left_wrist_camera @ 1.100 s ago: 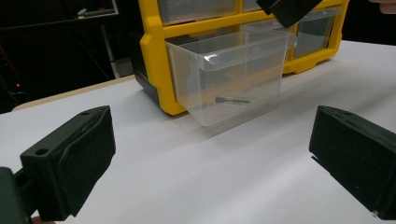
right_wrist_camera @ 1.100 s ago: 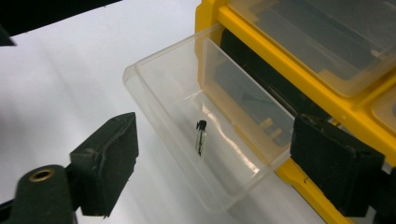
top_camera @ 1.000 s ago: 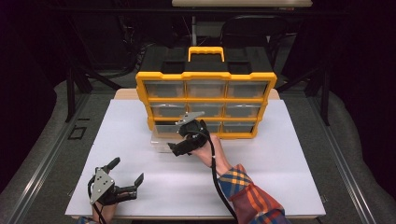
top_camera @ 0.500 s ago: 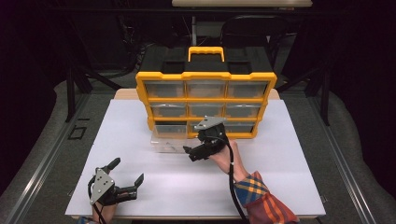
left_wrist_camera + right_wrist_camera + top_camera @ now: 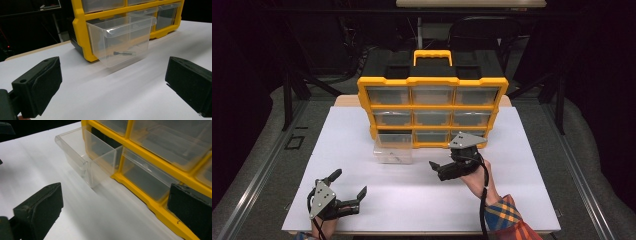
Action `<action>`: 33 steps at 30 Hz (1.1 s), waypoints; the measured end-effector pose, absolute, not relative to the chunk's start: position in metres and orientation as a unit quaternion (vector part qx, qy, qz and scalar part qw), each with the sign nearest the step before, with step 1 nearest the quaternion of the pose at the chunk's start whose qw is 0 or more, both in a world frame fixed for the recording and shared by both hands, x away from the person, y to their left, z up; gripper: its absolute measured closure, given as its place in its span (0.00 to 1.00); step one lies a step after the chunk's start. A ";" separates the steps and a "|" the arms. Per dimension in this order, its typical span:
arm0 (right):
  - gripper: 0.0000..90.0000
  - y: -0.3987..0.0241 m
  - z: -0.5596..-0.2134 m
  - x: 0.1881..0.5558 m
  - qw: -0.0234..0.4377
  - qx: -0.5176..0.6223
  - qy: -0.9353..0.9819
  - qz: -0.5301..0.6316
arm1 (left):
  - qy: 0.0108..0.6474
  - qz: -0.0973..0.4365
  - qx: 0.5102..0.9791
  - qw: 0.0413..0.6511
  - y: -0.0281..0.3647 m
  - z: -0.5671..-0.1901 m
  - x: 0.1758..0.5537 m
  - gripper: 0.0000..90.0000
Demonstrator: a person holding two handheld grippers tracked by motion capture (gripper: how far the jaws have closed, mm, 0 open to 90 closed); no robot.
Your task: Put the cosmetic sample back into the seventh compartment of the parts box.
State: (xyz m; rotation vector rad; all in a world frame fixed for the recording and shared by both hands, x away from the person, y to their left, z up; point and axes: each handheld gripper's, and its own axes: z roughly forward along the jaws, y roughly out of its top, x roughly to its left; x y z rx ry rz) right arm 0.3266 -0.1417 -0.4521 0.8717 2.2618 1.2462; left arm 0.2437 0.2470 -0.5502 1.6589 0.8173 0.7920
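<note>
My right claw (image 5: pixel 438 170) has slid right, away from the clear drawer (image 5: pixel 393 148), its jaws just spread wide with nothing between them. The big yellow organizer (image 5: pixel 432 109) stands on the white surface (image 5: pixel 422 200); the drawer sticks out of its bottom left slot, holding a small dark screw (image 5: pixel 124 53). I think I should go slowly and not bump the drawer. My left claw (image 5: pixel 348 189) rests spread and empty, near me.

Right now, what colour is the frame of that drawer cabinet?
Bright yellow frame with a black top; the high view shows it best.

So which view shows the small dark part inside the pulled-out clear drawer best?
The left gripper view: the dark part lies sharp on the floor of the clear drawer, seen through its front wall. The high view gives a faint speck; the right gripper view shows the drawer side-on, its contents unclear.
</note>
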 end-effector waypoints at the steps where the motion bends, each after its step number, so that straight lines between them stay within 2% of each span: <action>1: 0.00 -0.145 -0.453 0.324 0.210 0.314 0.810 0.448 | 0.343 0.332 0.697 0.535 0.247 -0.550 0.244 0.01; 11: 0.00 -0.174 -0.459 0.306 0.234 0.322 0.795 0.458 | 0.344 0.332 0.697 0.535 0.247 -0.550 0.244 0.01; 33: 0.00 -0.219 -0.497 0.269 0.291 0.313 0.779 0.459 | 0.346 0.331 0.700 0.530 0.246 -0.551 0.245 0.01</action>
